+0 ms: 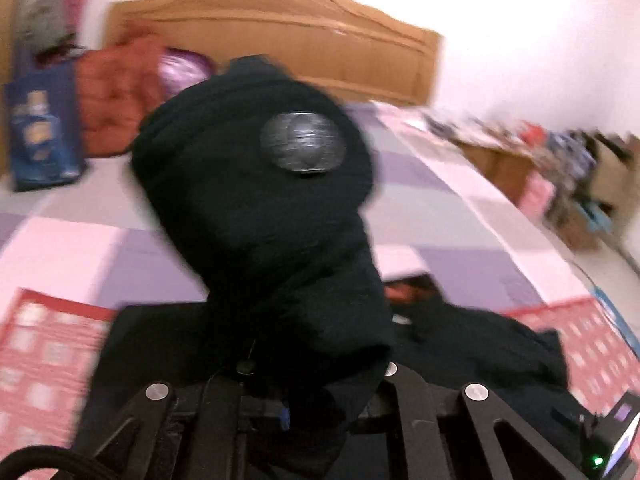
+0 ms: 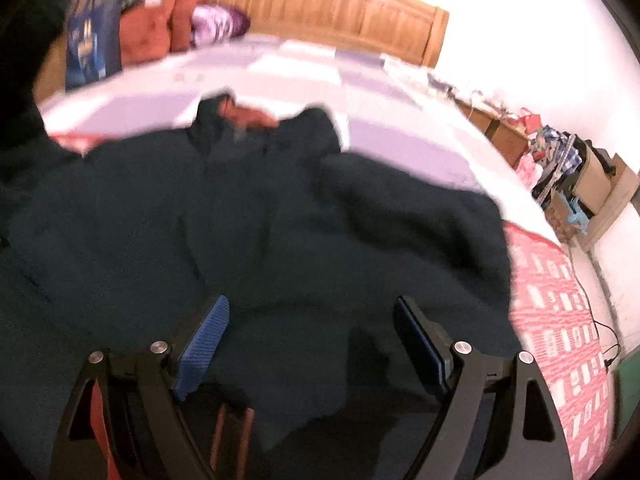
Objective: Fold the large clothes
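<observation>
No text, brand, number or sign can be read in either view. The round silver patch (image 1: pixel 303 145) on the dark garment (image 1: pixel 256 184) is blurred past reading, and so are the pale prints on the blue bag (image 1: pixel 42 128) left of the wooden headboard (image 1: pixel 280 36).

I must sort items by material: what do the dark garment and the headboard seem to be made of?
Garment: probably a soft, matte knit or fleece; it bunches thickly and shows no shine. Blur hides the weave. Headboard: looks like wood with a smooth orange-brown finish; vertical slats show.
</observation>
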Demonstrator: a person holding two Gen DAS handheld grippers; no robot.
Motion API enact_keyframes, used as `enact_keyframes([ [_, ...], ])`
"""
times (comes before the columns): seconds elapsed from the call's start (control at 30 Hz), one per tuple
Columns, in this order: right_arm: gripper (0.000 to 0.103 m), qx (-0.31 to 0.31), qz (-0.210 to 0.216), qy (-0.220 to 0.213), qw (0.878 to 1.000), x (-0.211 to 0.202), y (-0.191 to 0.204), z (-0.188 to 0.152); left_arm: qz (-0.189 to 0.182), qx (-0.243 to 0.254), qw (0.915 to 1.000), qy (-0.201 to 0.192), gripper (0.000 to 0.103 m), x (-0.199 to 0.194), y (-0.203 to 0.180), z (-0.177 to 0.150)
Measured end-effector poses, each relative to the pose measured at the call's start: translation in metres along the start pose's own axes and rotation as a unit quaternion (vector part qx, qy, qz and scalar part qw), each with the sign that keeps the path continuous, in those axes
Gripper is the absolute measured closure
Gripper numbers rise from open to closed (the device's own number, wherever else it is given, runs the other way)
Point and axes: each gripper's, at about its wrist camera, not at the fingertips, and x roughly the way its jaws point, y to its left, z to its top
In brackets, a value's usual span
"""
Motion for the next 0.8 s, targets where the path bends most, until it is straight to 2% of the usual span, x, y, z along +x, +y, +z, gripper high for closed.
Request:
enact_keyframes([
  [0.1,0.016,0.013,0.008,-0.016,1.000,-0.023,-0.031,-0.003,-0.029,0.017,0.9989,0.033,0.092,0.035,-0.056,-0.024],
  [0.23,0.016,0.023,-0.011,-0.011,1.000,-0.040,-0.077,-0.019,-0.049,0.038,0.9944,0.086,0.092,0.084,-0.119,-0.064],
  [0.37,0.016,0.038,-0.027,0.001,0.999,-0.050,-0.117,-0.038,-0.041,0.073,0.9884,0.126,0.092,0.116,-0.165,-0.098],
  [0.47,0.016,0.047,-0.041,0.012,0.998,-0.053,-0.141,-0.055,-0.037,0.083,0.9853,0.144,0.090,0.130,-0.178,-0.115],
  [0.53,0.016,0.056,-0.046,0.022,0.997,-0.053,-0.153,-0.066,-0.036,0.093,0.9851,0.140,0.078,0.127,-0.182,-0.120],
  [0.6,0.016,0.064,-0.050,0.029,0.996,-0.053,-0.162,-0.075,-0.038,0.106,0.9845,0.134,0.070,0.121,-0.189,-0.121],
  [0.63,0.016,0.067,-0.052,0.031,0.996,-0.052,-0.163,-0.077,-0.043,0.113,0.9843,0.129,0.058,0.116,-0.192,-0.122],
  [0.7,0.016,0.076,-0.051,0.037,0.995,-0.051,-0.166,-0.082,-0.101,0.109,0.9825,0.112,0.039,0.103,-0.197,-0.119],
  [0.73,0.016,0.082,-0.048,0.040,0.995,-0.051,-0.169,-0.084,-0.129,0.108,0.9803,0.105,0.035,0.094,-0.198,-0.115],
  [0.8,0.016,0.094,-0.036,0.042,0.994,-0.050,-0.170,-0.082,-0.150,0.120,0.9772,0.091,0.029,0.079,-0.207,-0.112],
])
